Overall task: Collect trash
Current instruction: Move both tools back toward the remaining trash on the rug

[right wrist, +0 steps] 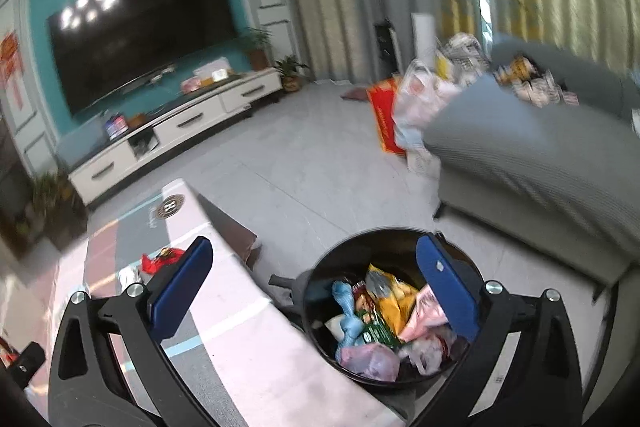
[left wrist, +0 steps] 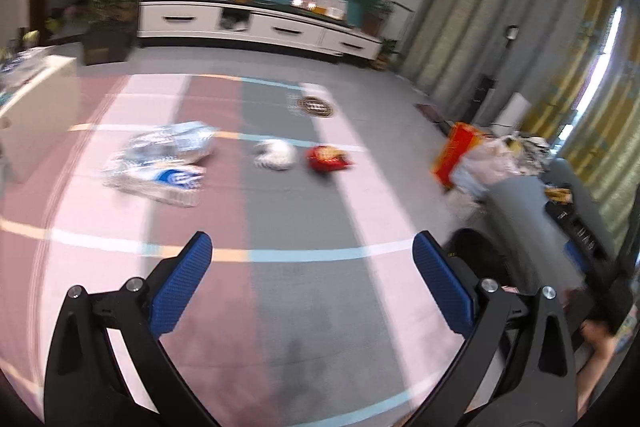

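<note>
Both grippers hold nothing right now. The right gripper (right wrist: 314, 259) hangs above the black trash bin (right wrist: 320, 291) with its jaws wide open and nothing between them. The bin is already stuffed with wrappers and plastic bags, so this looks like the moment right after a drop. The left gripper (left wrist: 312, 253) also has its jaws wide open and empty, and it points at the trash left on the table (left wrist: 280, 307).

Three things wait there: a crinkly silver and blue plastic bag (left wrist: 160, 159), a crumpled white wad (left wrist: 276, 154) and a red snack wrapper (left wrist: 328, 159). They lie in a row, well apart from the jaws. I think the next move is to reach out, pinch one piece and carry it to the bin beside the table.

The table has a cloth with pink, red and grey stripes. Behind it are a big dark TV (right wrist: 140, 27) on a teal wall, a white TV cabinet (left wrist: 256, 27), potted plants, curtains and a grey sofa (right wrist: 540, 155)
</note>
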The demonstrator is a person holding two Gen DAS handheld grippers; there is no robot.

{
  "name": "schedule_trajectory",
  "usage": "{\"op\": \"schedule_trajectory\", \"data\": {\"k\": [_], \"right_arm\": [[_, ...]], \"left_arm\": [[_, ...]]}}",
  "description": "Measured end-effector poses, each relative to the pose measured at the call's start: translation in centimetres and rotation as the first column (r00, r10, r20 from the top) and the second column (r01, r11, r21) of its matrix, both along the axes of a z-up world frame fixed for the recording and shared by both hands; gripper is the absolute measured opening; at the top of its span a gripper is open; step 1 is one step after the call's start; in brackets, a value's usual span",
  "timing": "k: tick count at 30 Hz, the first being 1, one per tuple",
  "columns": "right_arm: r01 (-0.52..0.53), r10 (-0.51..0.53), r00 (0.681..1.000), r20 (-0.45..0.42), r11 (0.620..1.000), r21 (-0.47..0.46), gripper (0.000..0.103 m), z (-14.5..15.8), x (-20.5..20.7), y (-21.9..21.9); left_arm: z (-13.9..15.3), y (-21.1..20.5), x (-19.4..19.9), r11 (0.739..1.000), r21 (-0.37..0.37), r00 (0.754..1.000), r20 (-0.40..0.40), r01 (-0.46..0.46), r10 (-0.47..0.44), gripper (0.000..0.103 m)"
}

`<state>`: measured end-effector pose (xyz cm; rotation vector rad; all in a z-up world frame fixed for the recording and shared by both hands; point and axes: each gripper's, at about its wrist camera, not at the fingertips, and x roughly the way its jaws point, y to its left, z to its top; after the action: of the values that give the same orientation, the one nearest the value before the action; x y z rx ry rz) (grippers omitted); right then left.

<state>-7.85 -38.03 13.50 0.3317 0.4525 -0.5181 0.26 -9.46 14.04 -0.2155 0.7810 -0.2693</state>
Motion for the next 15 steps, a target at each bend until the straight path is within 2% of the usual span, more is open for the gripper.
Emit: {"op": "schedule_trajectory", "data": {"k": [3, 6, 8, 10, 12, 15], "right_arm": [[-0.052, 0.053, 0.999, 0.011, 0.997, -0.055, 0.1, 0.4, 0.9, 2.3], [-0.122, 0.123, 0.992, 0.026, 0.992, -0.042, 0.1, 0.4, 1.6, 3.9], [-0.146, 0.146, 0.989, 0.035, 0.989, -0.019, 0.1, 0.2, 2.2, 5.1], [-0.176, 0.176, 0.982, 0.071, 0.984, -0.001, 0.1, -0.1, 2.8, 6.4], [-0.21, 0.208, 0.976, 0.071, 0.978, 0.021, 0.1, -0.7, 3.6, 7.5], [-0.261, 0.261, 0.965, 0.003, 0.964, 0.044, 0.1, -2.0, 4.9, 9.6]], "left_arm": [[-0.9, 3.6, -0.1, 0.998, 0.011, 0.998, 0.002, -0.06, 0.06, 0.1], [-2.3, 6.9, 0.6, 0.985, 0.008, 0.985, 0.005, -0.173, 0.173, 0.1], [-3.3, 8.0, 1.4, 0.975, 0.041, 0.975, 0.001, -0.22, 0.22, 0.1], [-4.0, 8.9, 2.3, 0.972, 0.028, 0.972, -0.036, -0.233, 0.234, 0.1], [-4.7, 9.4, 2.6, 0.968, 0.013, 0.966, -0.054, -0.252, 0.253, 0.1], [-5.0, 9.9, 2.5, 0.965, 0.016, 0.962, -0.072, -0.263, 0.263, 0.1]]}}
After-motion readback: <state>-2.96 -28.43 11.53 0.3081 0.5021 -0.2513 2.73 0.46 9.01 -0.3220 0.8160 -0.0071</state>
